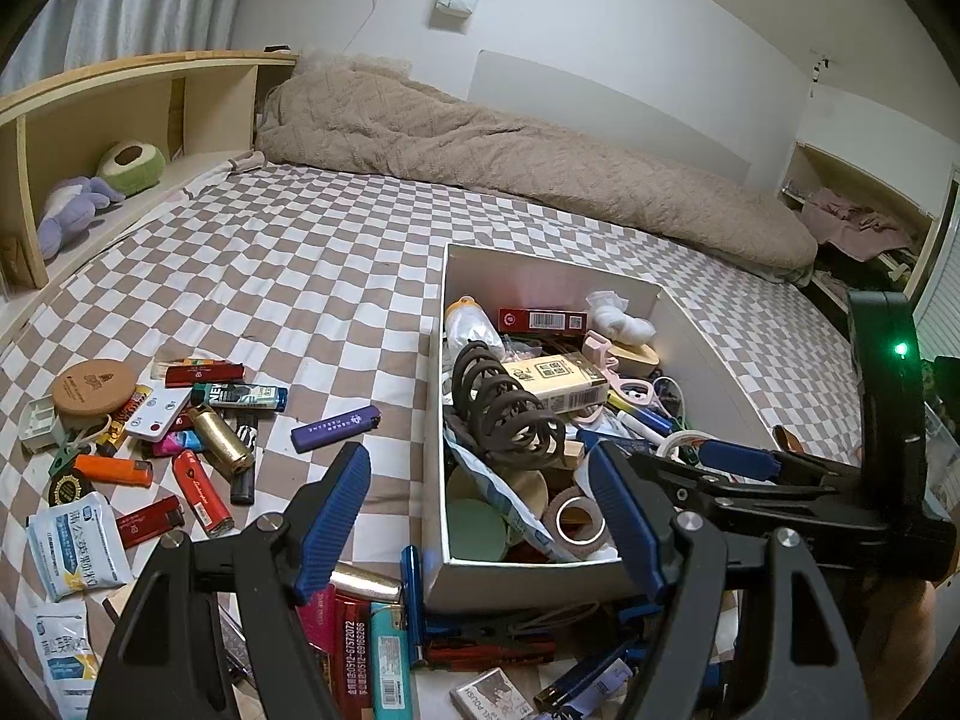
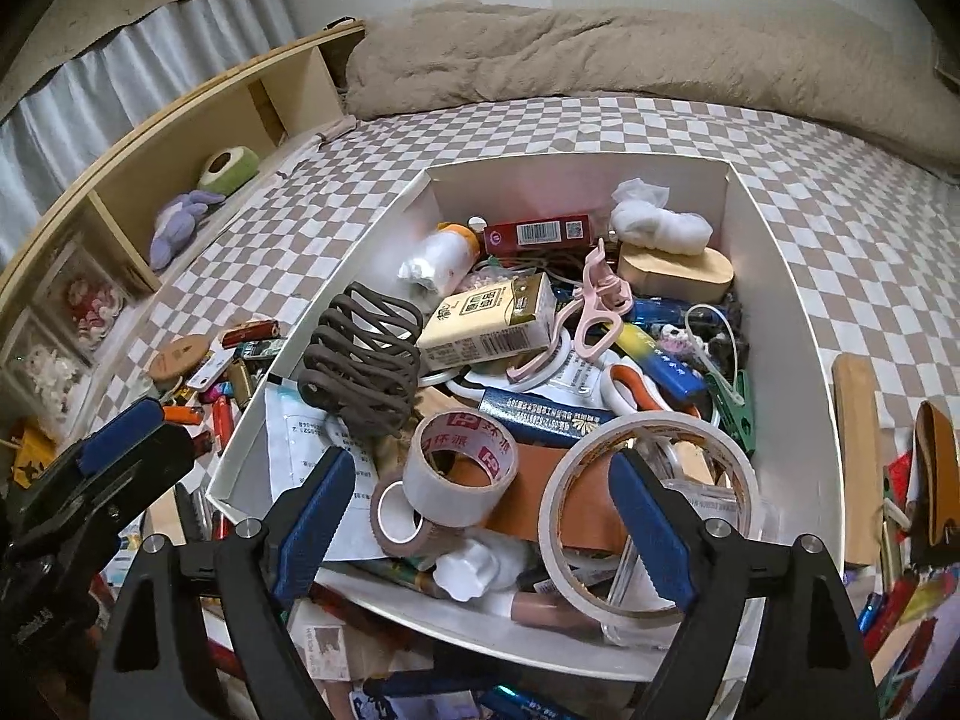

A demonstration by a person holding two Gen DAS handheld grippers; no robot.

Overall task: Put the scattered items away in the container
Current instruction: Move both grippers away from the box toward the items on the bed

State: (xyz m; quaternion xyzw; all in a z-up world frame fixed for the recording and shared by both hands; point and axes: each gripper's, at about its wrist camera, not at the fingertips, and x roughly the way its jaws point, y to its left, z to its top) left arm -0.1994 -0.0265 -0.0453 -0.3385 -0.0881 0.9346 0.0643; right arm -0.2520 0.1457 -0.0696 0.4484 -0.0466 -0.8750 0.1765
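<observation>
A white cardboard box (image 1: 441, 324) stands on the checkered bed, crammed with tape rolls, a brown hair claw (image 1: 507, 414), packets and pens; it also shows in the right wrist view (image 2: 774, 276). Scattered lighters (image 1: 201, 492) and a purple lighter (image 1: 336, 429) lie left of the box. My left gripper (image 1: 480, 516) is open and empty, over the box's near left corner. My right gripper (image 2: 474, 522) is open and empty above the box's near end, over a white tape roll (image 2: 648, 498). The right gripper also shows in the left wrist view (image 1: 738, 462).
A beige blanket (image 1: 510, 150) lies along the far wall. A wooden shelf (image 1: 90, 120) with plush toys stands at the left. More lighters and packets (image 1: 360, 630) lie before the box. A wooden strip (image 2: 858, 450) and a brown leather case (image 2: 936, 474) lie right of it.
</observation>
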